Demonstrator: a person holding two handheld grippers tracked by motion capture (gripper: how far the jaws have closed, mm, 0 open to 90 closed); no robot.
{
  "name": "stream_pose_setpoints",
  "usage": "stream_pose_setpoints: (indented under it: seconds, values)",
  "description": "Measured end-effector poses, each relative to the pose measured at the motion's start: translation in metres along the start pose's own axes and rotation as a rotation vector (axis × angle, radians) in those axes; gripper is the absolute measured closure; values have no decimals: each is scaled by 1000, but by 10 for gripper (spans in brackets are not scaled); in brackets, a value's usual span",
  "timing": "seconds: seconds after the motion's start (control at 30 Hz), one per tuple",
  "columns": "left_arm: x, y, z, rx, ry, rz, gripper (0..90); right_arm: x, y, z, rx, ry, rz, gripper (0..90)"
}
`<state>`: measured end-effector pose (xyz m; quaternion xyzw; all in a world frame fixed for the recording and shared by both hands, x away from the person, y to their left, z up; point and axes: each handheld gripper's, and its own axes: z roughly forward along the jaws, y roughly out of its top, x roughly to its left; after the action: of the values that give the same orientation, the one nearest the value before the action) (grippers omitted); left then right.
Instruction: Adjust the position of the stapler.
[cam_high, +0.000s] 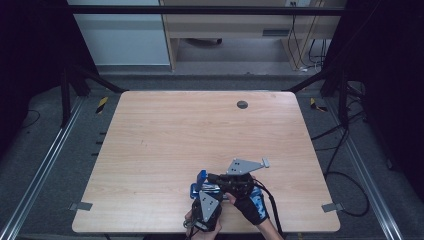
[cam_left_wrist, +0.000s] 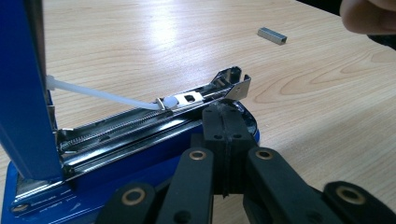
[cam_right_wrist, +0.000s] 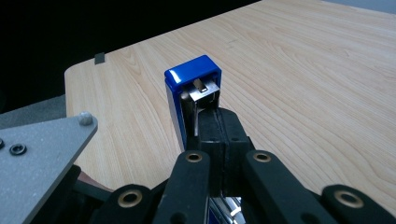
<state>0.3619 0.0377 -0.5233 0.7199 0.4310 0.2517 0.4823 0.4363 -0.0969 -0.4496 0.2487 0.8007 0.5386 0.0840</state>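
A blue stapler (cam_high: 196, 186) lies opened near the table's front edge. Its blue lid (cam_right_wrist: 191, 79) stands upright, and its metal magazine (cam_left_wrist: 140, 119) is bare, with a white pusher rod (cam_left_wrist: 102, 95) running along it. My left gripper (cam_left_wrist: 226, 133) is shut, its closed tips resting at the front of the stapler's blue base (cam_left_wrist: 116, 177). My right gripper (cam_right_wrist: 217, 123) is also shut, its tips right against the inner metal part of the lid; I see nothing between its pads. In the high view both grippers (cam_high: 207, 189) (cam_high: 211, 177) crowd the stapler.
A short strip of staples (cam_left_wrist: 272, 35) lies on the wooden table (cam_high: 165, 130) beyond the stapler. A fingertip (cam_left_wrist: 369, 16) shows at the top right of the left gripper view. A dark round grommet (cam_high: 242, 104) sits near the far edge. The left gripper's grey plate (cam_right_wrist: 37, 158) is close by.
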Motion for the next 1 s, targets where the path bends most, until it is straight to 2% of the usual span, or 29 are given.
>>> stream_pose_setpoints:
  seconds: [0.73, 0.8, 0.83, 0.87, 0.9, 1.0]
  values:
    - [-1, -1, 0, -6, 5, 6, 900, 0, 8, 14, -2, 53, -2, 898]
    - [1, 0, 0, -6, 4, 37, 900, 0, 9, 15, 0, 58, -2, 898]
    - [1, 0, 0, -6, 4, 38, 900, -1, 9, 16, 0, 61, -2, 898]
    - [1, 0, 0, -6, 4, 37, 900, -1, 10, 16, 2, 64, -4, 898]
    - [-1, -1, 0, -7, 7, 8, 900, 0, 10, 17, 5, 66, -4, 898]
    - [-2, -1, 0, -9, 8, 6, 900, 0, 13, 19, 14, 71, -14, 897]
